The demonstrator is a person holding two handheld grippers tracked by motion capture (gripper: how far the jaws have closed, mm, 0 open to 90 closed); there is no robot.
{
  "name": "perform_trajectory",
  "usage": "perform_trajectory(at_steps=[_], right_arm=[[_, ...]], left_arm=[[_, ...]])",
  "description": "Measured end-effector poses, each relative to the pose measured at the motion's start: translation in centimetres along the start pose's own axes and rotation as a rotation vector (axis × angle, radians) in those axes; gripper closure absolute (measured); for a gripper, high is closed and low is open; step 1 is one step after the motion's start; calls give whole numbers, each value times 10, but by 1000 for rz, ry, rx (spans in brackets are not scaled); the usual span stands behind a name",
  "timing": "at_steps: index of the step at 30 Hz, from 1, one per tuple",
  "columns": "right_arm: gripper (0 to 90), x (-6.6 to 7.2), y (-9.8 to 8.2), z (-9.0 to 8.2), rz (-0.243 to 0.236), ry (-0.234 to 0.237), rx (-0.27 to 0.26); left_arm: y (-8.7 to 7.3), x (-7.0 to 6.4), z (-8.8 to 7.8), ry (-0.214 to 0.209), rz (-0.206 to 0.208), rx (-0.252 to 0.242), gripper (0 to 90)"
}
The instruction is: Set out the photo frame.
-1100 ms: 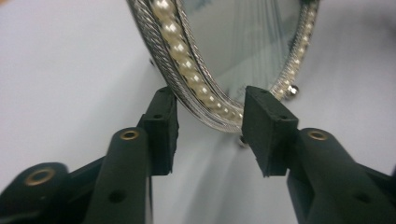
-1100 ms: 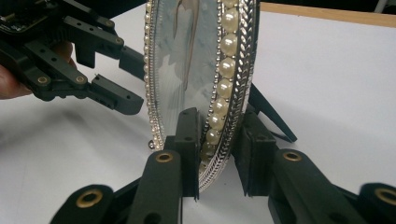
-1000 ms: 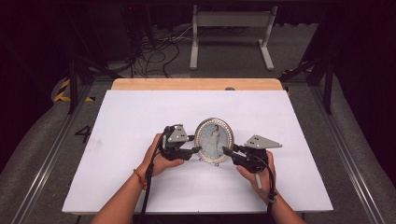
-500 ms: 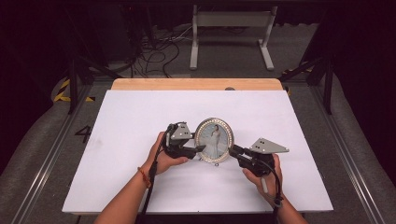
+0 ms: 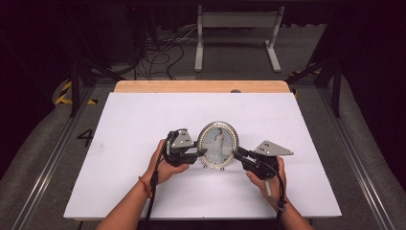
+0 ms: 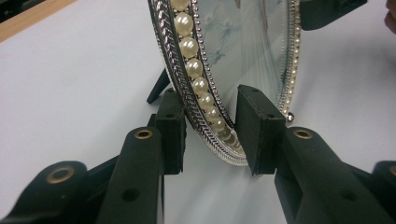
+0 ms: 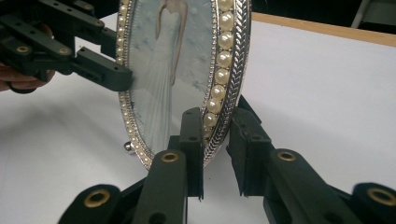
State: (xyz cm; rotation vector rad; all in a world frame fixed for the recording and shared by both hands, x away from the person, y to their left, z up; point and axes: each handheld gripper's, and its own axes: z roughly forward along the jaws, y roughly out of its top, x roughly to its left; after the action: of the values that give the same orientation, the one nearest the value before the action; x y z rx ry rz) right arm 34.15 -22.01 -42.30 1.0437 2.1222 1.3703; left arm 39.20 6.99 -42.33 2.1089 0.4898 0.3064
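Note:
An oval picture frame (image 5: 218, 143) with a pearl-and-silver rim stands upright on the white table, showing a figure in a white dress. My left gripper (image 5: 201, 152) is at its left edge and my right gripper (image 5: 235, 154) at its right edge. In the left gripper view the jaws (image 6: 210, 91) have just been closing and now press on the lower rim (image 6: 205, 93), one pad behind it and one in front. In the right gripper view the jaws (image 7: 217, 114) have just eased slightly apart, but both pads still touch the rim (image 7: 224, 60). The left gripper (image 7: 70, 46) shows across the frame.
The white sheet (image 5: 143, 120) covers the table, with a bare wooden strip (image 5: 201, 86) along the far edge. The frame's black back leg (image 6: 159, 86) rests on the sheet. Behind the table, a metal stand (image 5: 234, 28) and cables sit on the floor.

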Motion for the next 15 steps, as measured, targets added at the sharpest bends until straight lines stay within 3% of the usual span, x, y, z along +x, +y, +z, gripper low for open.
perform_trajectory(at_steps=[4,7,15], right_arm=[[759,1,1,2,-5,-5,-4],[760,1,1,4,-9,-1,-5],[757,4,2,4,-22,-8,-6]], left_arm=[[-5,-5,-5,3,0,-13,647],[-6,-8,-7,25,26,14,646],[-8,-13,-8,57,44,14,628]])
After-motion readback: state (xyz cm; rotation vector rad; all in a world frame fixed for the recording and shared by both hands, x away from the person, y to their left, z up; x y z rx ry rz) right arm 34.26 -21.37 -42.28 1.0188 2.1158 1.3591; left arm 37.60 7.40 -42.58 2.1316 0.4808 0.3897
